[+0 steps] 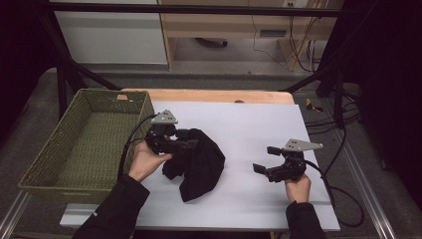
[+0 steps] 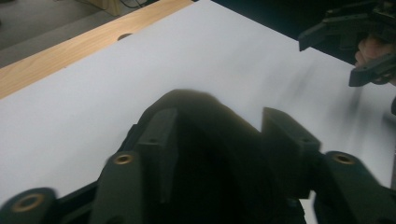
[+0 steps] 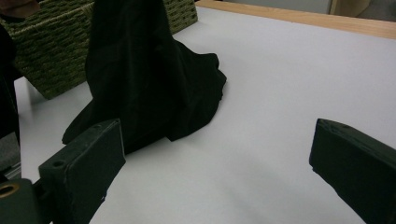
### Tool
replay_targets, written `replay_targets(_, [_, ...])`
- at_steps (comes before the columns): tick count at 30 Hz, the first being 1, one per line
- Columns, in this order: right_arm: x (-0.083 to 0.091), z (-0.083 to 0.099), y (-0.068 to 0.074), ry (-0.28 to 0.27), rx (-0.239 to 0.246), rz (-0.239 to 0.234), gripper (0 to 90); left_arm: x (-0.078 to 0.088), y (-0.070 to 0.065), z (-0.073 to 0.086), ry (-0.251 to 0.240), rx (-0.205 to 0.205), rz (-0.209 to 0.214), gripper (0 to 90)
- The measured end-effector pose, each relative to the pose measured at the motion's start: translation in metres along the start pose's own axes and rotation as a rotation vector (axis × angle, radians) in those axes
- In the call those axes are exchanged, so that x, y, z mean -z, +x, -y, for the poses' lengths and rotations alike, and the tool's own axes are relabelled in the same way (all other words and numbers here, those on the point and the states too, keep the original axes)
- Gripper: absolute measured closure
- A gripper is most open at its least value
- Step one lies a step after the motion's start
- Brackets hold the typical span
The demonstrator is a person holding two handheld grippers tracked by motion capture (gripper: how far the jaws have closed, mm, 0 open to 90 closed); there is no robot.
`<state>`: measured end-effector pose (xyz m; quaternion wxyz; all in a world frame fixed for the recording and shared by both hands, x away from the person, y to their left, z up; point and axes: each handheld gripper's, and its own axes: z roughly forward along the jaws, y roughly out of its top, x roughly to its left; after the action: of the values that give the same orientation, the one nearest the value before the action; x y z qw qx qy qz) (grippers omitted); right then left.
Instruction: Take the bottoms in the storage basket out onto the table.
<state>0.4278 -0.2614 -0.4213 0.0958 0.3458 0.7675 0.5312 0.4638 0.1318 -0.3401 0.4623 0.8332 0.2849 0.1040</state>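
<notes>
A black cloth lies crumpled on the white sheet, left of centre. My left gripper reaches into its upper left part. In the left gripper view the jaws of the left gripper stand apart with the black cloth bunched between them. From the right gripper view the black cloth rises in a peak off the sheet toward the left hand. My right gripper hovers open at the right, a short way from the cloth. Between the wide jaws of the right gripper there is nothing.
A green woven basket stands at the table's left edge, close beside the left hand, and nothing is inside it. A wooden strip runs along the far side of the sheet. Cables trail off both grippers.
</notes>
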Motion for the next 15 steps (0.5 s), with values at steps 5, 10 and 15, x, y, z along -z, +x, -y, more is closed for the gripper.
replay_targets(5, [0.0,0.0,0.0,-0.003,0.0,0.001,3.9,0.008,-0.002,-0.001,-0.039,-0.008,-0.02,26.5])
replay_targets(10, [0.0,0.0,0.0,-0.003,0.001,-0.001,3.9,0.015,-0.004,-0.003,-0.042,-0.007,-0.036,8.5])
replay_targets(15, [0.0,0.0,0.0,0.0,-0.001,-0.001,3.9,0.021,-0.006,-0.001,-0.038,-0.009,-0.024,3.9])
